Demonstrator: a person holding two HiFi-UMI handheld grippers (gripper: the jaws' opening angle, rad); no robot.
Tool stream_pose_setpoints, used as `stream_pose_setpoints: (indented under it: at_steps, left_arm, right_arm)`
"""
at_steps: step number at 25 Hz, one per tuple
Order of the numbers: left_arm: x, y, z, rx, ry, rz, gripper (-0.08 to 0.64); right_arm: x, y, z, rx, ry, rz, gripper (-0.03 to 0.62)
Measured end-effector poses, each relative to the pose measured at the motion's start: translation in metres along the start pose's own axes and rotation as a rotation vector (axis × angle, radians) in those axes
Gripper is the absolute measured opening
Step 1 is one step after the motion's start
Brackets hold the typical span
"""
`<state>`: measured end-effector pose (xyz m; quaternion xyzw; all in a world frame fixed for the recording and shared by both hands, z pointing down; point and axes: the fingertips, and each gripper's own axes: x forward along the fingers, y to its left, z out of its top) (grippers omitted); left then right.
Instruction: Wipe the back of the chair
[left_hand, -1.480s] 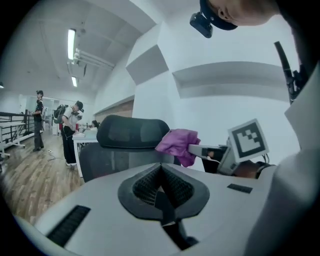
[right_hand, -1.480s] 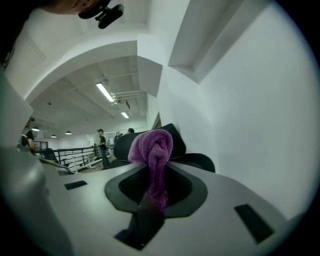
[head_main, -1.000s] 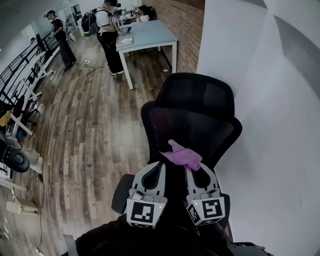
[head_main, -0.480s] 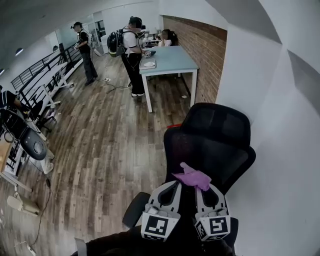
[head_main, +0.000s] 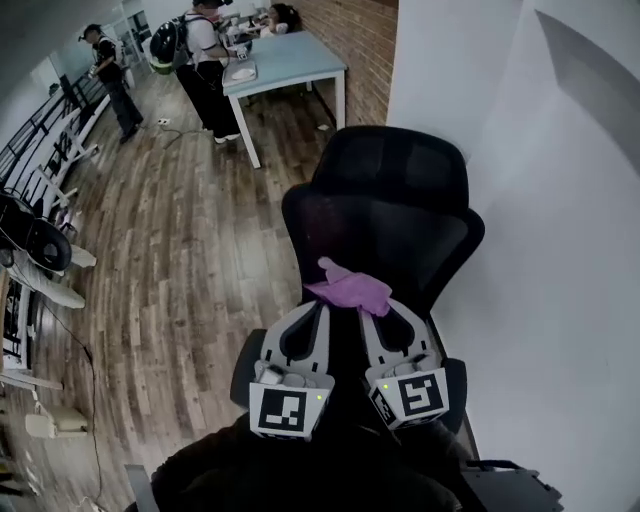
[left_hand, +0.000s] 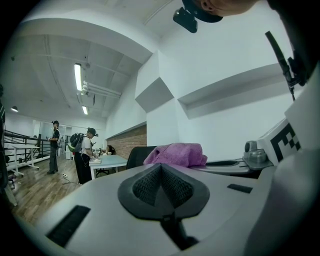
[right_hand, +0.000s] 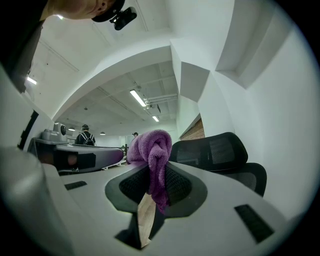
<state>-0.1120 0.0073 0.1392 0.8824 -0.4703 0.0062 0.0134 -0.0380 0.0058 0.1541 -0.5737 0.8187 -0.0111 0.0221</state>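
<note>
The black mesh chair back (head_main: 385, 235) stands directly ahead of me, beside the white wall (head_main: 560, 300). My right gripper (head_main: 373, 306) is clamped on a purple cloth (head_main: 347, 290), bunched forward for wiping; contact unconfirmed. My left gripper (head_main: 316, 312) rides alongside, jaws pressed together, empty.

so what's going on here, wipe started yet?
A person holds two grippers in front of a black office chair. The right gripper is shut on a purple cloth, raised toward the backrest. In the right gripper view the cloth looks just short of the chair. The left gripper is shut and empty, beside the right one.
</note>
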Motion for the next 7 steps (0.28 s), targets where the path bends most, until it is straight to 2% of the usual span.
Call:
stream_pose_setpoints:
  at_steps: [3,7]
  left_arm:
    - [0.003,-0.011,0.006,0.024,-0.004,-0.011,0.005]
    - [0.035,-0.024,0.006,0.140,-0.107,-0.031,0.004]
  right_arm:
    - [-0.006,-0.009,0.013,-0.015,-0.036,-0.009,0.074]
    - [0.001,-0.040,0.007,-0.023,-0.106,-0.015,0.075]
